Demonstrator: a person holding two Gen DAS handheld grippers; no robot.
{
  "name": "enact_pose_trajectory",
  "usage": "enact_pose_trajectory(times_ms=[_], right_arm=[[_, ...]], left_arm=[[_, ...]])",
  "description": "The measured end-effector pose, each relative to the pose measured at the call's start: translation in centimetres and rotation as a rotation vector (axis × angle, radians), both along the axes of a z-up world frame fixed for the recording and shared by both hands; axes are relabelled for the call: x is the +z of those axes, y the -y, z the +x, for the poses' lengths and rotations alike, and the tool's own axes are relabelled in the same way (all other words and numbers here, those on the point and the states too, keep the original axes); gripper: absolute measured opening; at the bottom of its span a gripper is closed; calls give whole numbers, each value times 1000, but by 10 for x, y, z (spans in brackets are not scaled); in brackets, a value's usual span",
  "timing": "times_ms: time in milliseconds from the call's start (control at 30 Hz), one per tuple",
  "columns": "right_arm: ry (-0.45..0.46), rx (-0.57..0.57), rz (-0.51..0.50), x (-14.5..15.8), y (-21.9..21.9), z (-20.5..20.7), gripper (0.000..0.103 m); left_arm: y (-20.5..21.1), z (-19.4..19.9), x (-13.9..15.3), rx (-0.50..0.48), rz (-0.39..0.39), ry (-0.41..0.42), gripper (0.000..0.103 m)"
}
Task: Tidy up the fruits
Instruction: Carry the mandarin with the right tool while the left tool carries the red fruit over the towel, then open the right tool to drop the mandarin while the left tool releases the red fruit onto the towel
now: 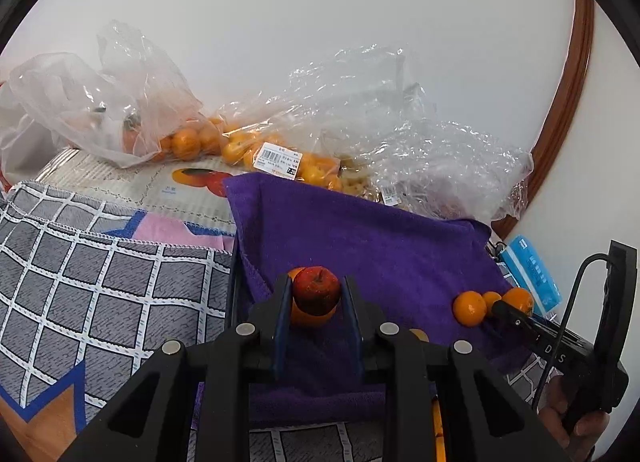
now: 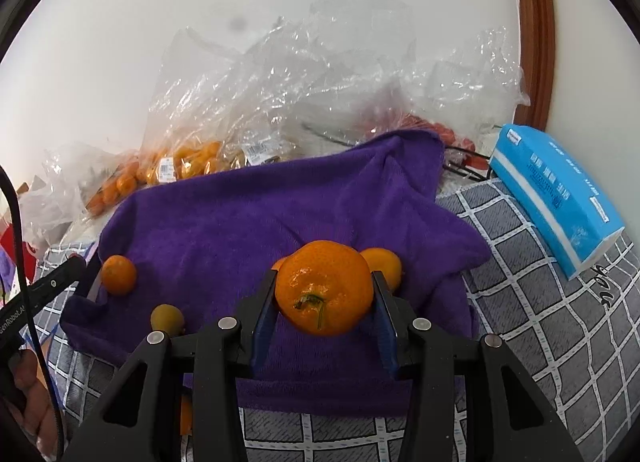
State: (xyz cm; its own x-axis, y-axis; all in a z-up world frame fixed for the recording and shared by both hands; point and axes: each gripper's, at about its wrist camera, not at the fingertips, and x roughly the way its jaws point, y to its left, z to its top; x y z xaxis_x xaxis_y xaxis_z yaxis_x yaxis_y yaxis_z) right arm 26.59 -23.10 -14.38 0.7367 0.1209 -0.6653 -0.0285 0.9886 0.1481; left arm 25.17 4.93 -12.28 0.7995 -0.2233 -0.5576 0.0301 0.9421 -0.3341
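Purple towel [image 2: 256,221]: spread over a grey checked cloth [image 2: 540,302]; all loose fruit lies on it.
Left tongs [image 1: 316,294]: clamped on a small red apple [image 1: 316,290], held just over an orange at the towel's near middle.
Right tongs [image 2: 324,294]: gripping a mandarin [image 2: 324,288], stem toward the camera.
Loose fruit: small orange [image 2: 118,274] at 9 o'clock of the mandarin, a yellowish fruit [image 2: 167,318] nearer.
Blue tissue pack [image 2: 556,197]: at 2 o'clock.
Plastic bags [image 1: 280,149]: oranges inside, at 12 o'clock by the wall.

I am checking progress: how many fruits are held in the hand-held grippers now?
2. A red apple sits in the left hand-held gripper; an orange mandarin in the right hand-held gripper. None seems hidden.
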Motion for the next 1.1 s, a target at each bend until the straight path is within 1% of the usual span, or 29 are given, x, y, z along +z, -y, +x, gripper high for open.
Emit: enact_pose_trajectory(times_ms=[233, 533, 1100], right_arm=[[-4, 9, -28, -3, -8, 0, 44], [-32, 27, -29, -9, -12, 1, 44], [-81, 10, -38, -17, -10, 8, 44]], left_arm=[[2, 0, -1, -9, 3, -8, 24], [3, 2, -5, -21, -3, -24, 24], [7, 13, -16, -48, 3, -99, 24]])
